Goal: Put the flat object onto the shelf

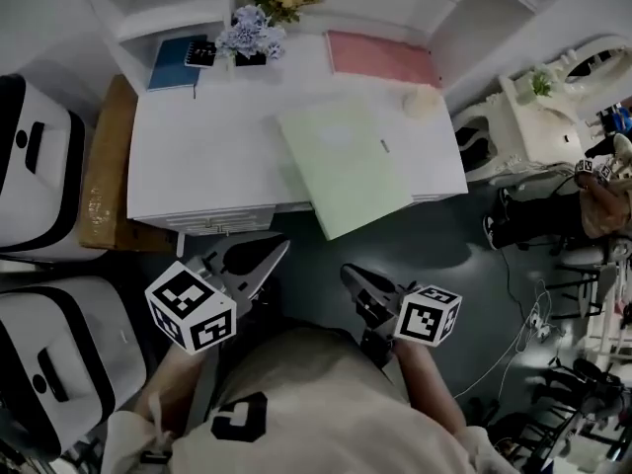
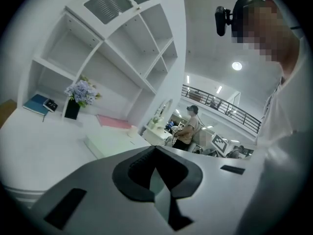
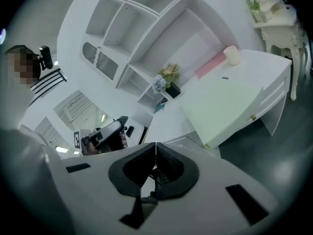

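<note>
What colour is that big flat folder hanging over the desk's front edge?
The folder is pale green, seen best in the head view.

The flat object (image 1: 346,166) is looking smooth and matt; the white tabletop (image 1: 197,156) is showing a smooth painted finish.

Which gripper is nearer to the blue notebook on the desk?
Left. The left gripper is off the desk's front edge, toward the blue notebook's side; the right gripper is farther right.

Flat obj (image 1: 344,164) pale green; desk (image 1: 197,156) & shelf (image 1: 178,13) white; folder (image 1: 383,57) pink; notebook (image 1: 173,65) blue; flowers (image 1: 252,33) lilac; floor (image 1: 444,255) dk grey.
</note>
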{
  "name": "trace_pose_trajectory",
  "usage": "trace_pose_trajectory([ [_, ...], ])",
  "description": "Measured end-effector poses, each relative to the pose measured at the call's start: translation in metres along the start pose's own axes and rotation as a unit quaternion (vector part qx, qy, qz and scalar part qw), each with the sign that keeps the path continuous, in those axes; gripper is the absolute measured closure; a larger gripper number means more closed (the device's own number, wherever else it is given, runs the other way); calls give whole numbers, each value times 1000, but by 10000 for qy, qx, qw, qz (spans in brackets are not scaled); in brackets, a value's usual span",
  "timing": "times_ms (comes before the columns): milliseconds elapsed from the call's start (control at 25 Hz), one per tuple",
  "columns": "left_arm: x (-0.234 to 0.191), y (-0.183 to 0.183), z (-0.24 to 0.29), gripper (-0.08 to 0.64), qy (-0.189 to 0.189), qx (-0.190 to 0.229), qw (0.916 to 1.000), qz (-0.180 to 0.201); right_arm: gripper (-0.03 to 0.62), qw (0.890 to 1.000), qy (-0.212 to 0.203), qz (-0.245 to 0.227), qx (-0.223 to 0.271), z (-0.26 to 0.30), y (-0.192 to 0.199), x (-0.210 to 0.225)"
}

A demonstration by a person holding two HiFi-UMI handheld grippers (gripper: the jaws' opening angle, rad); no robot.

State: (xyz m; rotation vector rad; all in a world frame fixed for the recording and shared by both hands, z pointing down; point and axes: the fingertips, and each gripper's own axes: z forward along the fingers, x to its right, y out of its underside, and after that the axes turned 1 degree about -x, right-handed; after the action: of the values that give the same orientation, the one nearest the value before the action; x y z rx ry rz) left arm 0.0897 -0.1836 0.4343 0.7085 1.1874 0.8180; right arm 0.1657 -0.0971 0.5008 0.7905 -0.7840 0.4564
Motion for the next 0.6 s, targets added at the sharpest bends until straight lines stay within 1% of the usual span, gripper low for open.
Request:
trace_pose_trajectory([
  [80, -14, -4, -10, 546, -172, 64, 9998, -54, 568, 9996, 84, 249, -96, 9, 0, 7],
  [160, -22, -6, -16, 546, -326, 118, 9994, -81, 568, 9983, 70, 576, -102, 11, -1, 13],
  [200, -25, -7, -18, 546, -374, 158, 9991, -76, 568, 9978, 104, 648, -80, 10, -2, 18],
  [320, -32, -7, -20, 546, -493, 261, 9984, -131, 563, 9979, 310, 569, 20, 6, -9, 35],
  [360, -35, -6, -22, 546, -563, 269, 9979, -153, 532, 9979, 275, 588, 26, 7, -11, 38],
  [440, -40, -8, -23, 546, -715, 269, 9970, -131, 412, 9969, 87, 779, 1, 12, -14, 42],
  [520, -43, -11, -23, 546, -901, 285, 9955, -57, 376, 9952, -38, 982, -41, 17, -16, 51],
  [600, -50, -16, -25, 546, -1192, 354, 9922, -24, 359, 9928, -83, 1189, -128, 21, -15, 62],
])
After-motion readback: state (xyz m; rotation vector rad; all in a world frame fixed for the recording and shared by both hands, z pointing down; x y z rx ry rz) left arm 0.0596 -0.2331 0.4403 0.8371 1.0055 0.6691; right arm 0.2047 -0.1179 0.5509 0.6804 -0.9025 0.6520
